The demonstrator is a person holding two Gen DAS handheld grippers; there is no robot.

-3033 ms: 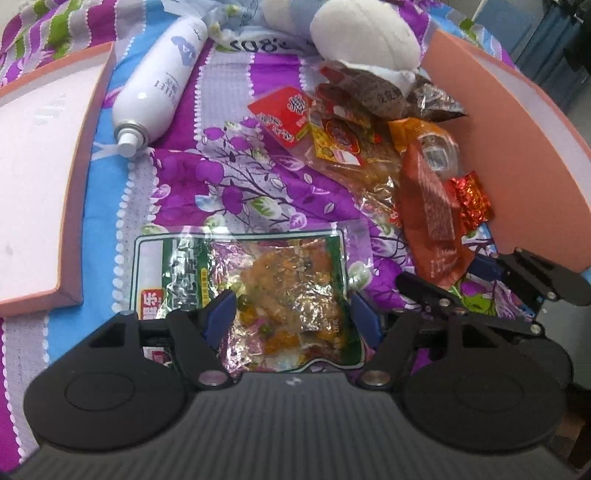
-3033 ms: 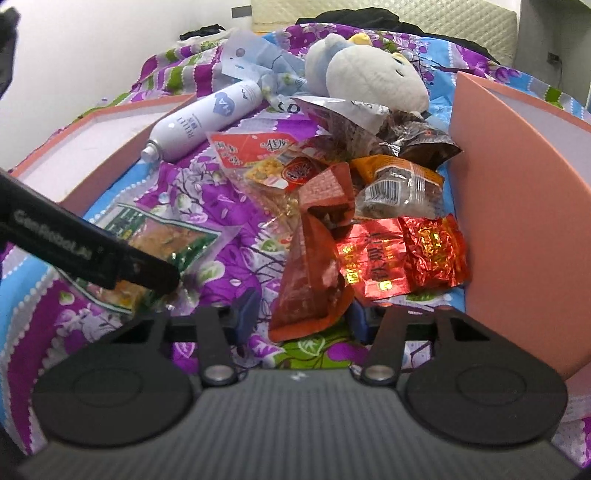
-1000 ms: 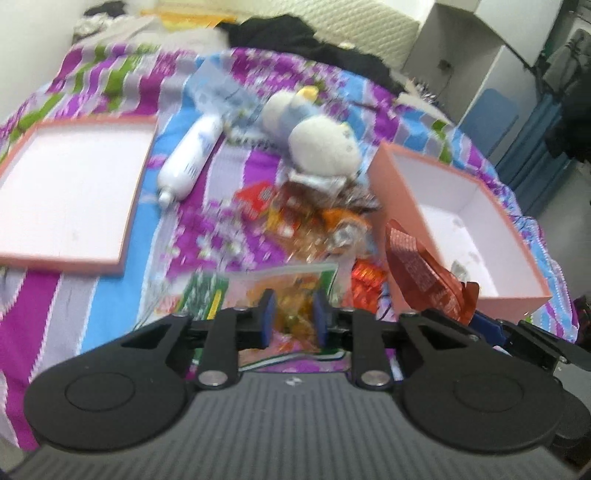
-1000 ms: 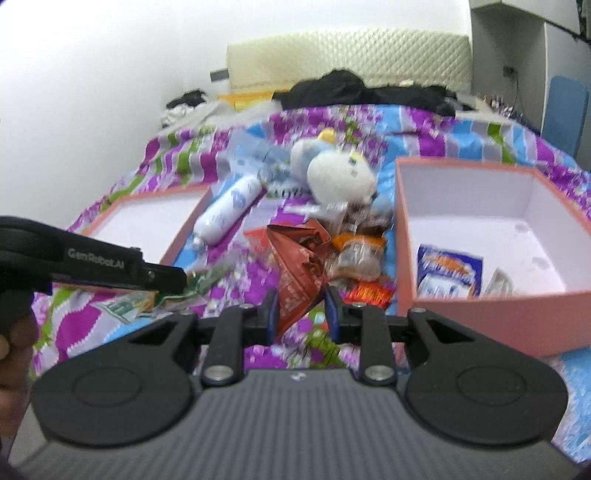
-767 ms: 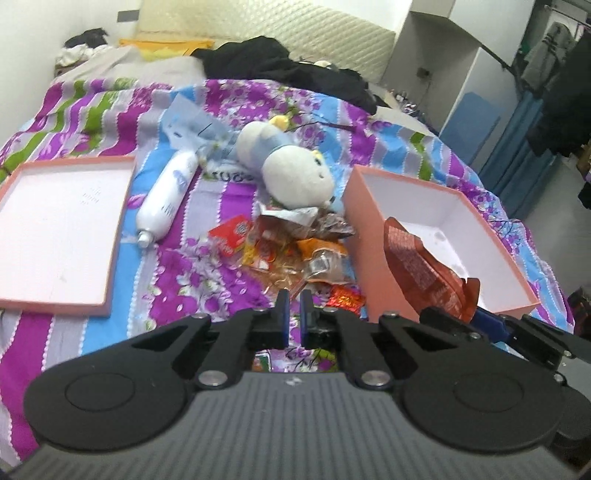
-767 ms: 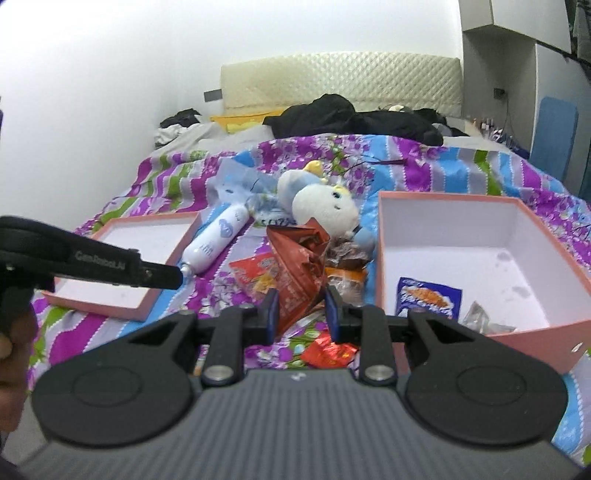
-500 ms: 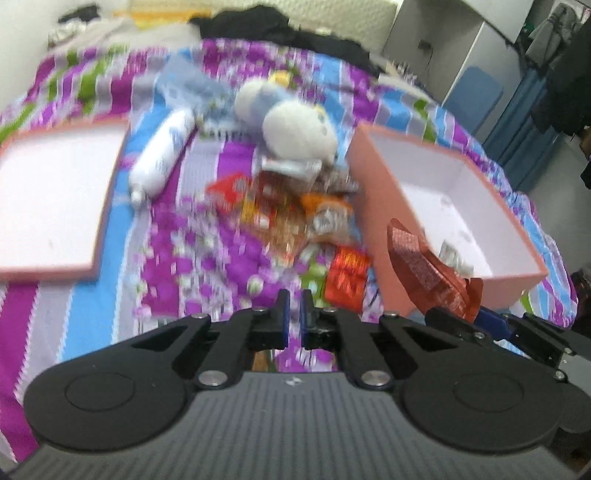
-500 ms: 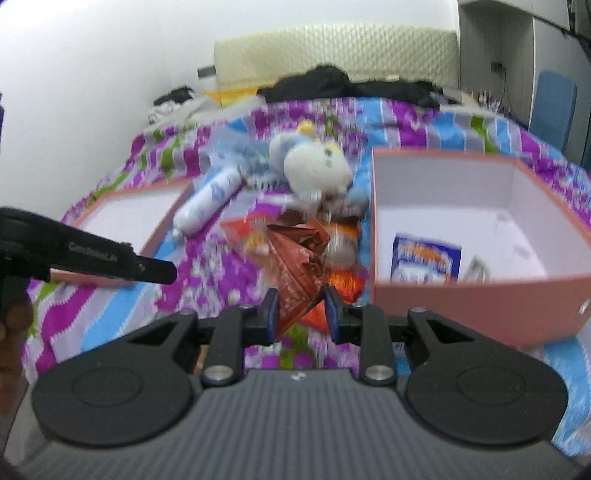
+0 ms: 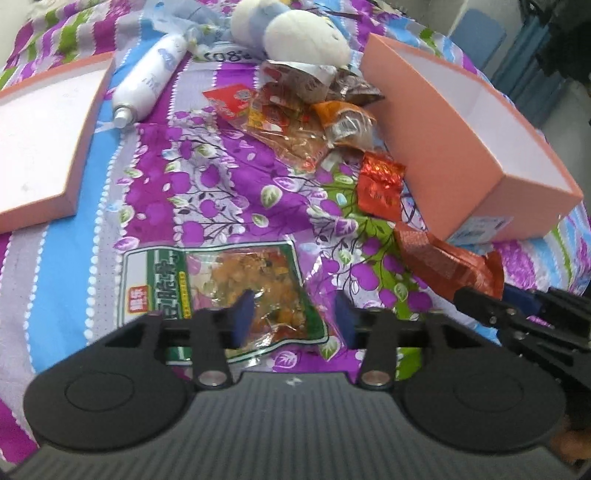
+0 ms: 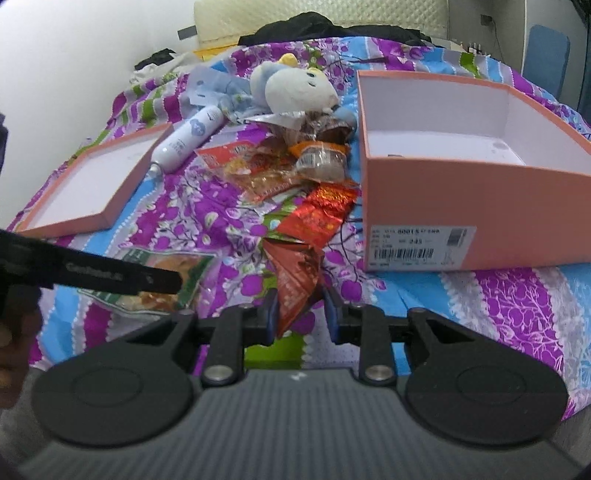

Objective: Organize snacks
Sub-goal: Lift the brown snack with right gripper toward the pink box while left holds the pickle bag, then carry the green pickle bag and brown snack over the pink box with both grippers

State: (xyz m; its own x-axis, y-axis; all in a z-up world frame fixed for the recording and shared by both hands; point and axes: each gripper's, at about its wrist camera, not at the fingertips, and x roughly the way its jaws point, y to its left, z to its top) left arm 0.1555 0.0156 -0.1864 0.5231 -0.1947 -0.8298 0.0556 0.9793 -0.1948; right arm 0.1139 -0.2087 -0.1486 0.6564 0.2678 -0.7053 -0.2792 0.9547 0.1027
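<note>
A green and clear snack packet (image 9: 229, 280) lies flat on the flowered bedspread. My left gripper (image 9: 291, 319) hangs just over its near right corner; its jaws are opening and the pads do not press on it. My right gripper (image 10: 300, 314) is shut on an orange-brown packet (image 10: 295, 277), held low in front of the pink box (image 10: 461, 206). In the left wrist view that packet (image 9: 443, 262) and the right gripper (image 9: 495, 295) show at the lower right. More snack packets (image 9: 295, 122) are piled beside the box.
The box lid (image 9: 37, 122) lies open at the left. A white bottle (image 9: 151, 77) and a plush toy (image 9: 295, 29) lie behind the pile. A red foil packet (image 10: 321, 214) sits against the box wall. A hand (image 10: 11, 332) shows at the left edge.
Both grippers have come down toward the bed. The left jaws, shut before, now stand apart, and the green packet lies on the bedspread. The right gripper still holds the orange-brown packet.
</note>
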